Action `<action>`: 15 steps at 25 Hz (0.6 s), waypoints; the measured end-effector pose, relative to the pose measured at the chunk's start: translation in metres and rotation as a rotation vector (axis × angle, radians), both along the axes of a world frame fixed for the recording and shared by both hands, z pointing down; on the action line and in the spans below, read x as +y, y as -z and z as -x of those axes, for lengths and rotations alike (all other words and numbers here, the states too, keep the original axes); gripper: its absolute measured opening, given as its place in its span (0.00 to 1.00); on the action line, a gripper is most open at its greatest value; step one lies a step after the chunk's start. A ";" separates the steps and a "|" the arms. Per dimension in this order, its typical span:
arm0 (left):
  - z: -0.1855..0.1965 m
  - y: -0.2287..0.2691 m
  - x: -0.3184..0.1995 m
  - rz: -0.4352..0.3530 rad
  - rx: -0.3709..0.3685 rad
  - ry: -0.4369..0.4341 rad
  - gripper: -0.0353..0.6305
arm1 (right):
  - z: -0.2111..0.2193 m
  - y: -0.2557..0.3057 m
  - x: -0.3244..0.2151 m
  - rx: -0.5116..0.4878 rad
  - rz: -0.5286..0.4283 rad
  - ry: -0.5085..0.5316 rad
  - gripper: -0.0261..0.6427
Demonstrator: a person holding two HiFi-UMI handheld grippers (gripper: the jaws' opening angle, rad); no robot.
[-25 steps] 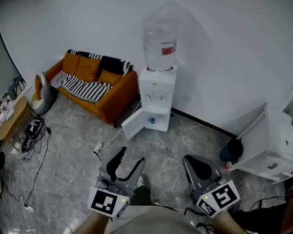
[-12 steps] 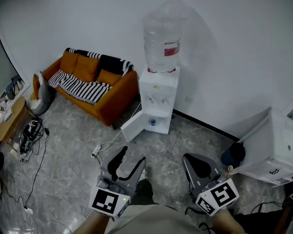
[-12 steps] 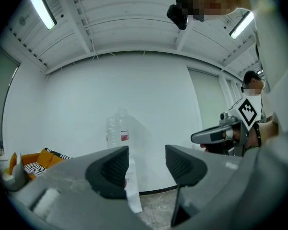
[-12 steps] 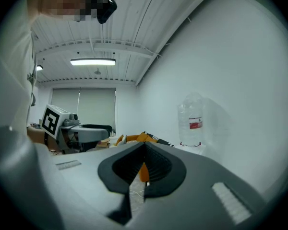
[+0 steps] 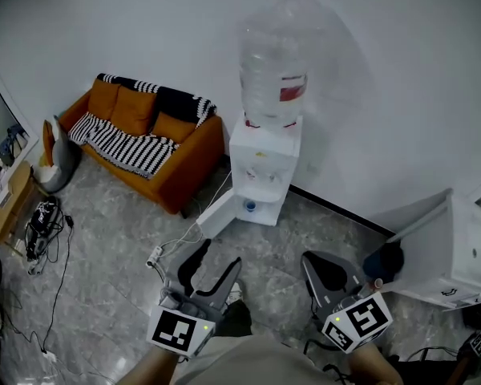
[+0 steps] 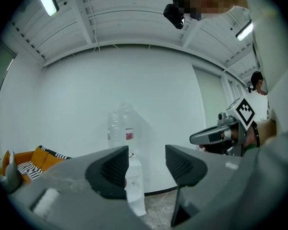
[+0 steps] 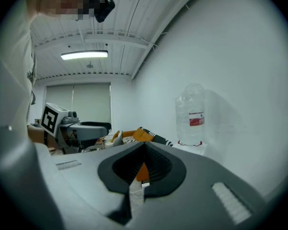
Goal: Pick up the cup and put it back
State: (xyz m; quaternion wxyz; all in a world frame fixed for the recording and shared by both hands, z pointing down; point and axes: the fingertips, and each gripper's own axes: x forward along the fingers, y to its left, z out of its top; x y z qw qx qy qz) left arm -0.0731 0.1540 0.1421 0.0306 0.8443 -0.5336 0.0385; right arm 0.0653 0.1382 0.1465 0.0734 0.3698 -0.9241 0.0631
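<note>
Your left gripper (image 5: 216,257) has its jaws parted with nothing between them, and your right gripper (image 5: 319,265) is clenched on nothing; both hang low in front of you, well apart from the water dispenser (image 5: 260,163) against the wall. The cup (image 5: 249,206), as far as it can be made out, is the small blue thing in the dispenser's lower compartment, whose door (image 5: 218,213) stands swung open to the left. Judging from this, the reach has not begun, so walk in, crouch, and bring the left gripper in low and level with the compartment, keeping its jaws wide until they stand either side of the cup. Mind the open door on your left and the compartment's frame, which leave little room to turn. On the floor between you and the dispenser a power strip (image 5: 155,254) and its cable lie near your path; the orange sofa (image 5: 148,139) and white cabinet (image 5: 457,243) stand well aside
</note>
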 end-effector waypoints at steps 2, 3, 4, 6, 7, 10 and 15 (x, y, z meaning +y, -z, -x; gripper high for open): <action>0.011 -0.002 -0.025 0.008 -0.005 -0.009 0.41 | 0.011 0.000 -0.025 0.008 0.006 -0.014 0.04; 0.017 -0.004 -0.038 0.013 -0.007 -0.013 0.41 | 0.017 -0.001 -0.038 0.009 0.009 -0.023 0.04; 0.023 -0.005 -0.052 0.017 -0.009 -0.017 0.41 | 0.022 -0.001 -0.052 0.010 0.014 -0.031 0.04; 0.035 -0.006 -0.079 0.021 -0.014 -0.027 0.41 | 0.035 -0.004 -0.079 0.013 0.024 -0.042 0.04; 0.042 -0.007 -0.092 0.022 -0.017 -0.033 0.41 | 0.041 -0.006 -0.091 0.017 0.028 -0.046 0.04; 0.061 -0.009 -0.129 0.028 -0.022 -0.054 0.41 | 0.061 -0.010 -0.128 0.031 0.037 -0.058 0.04; 0.080 -0.014 -0.177 0.027 -0.036 -0.085 0.41 | 0.080 -0.012 -0.175 0.041 0.029 -0.080 0.04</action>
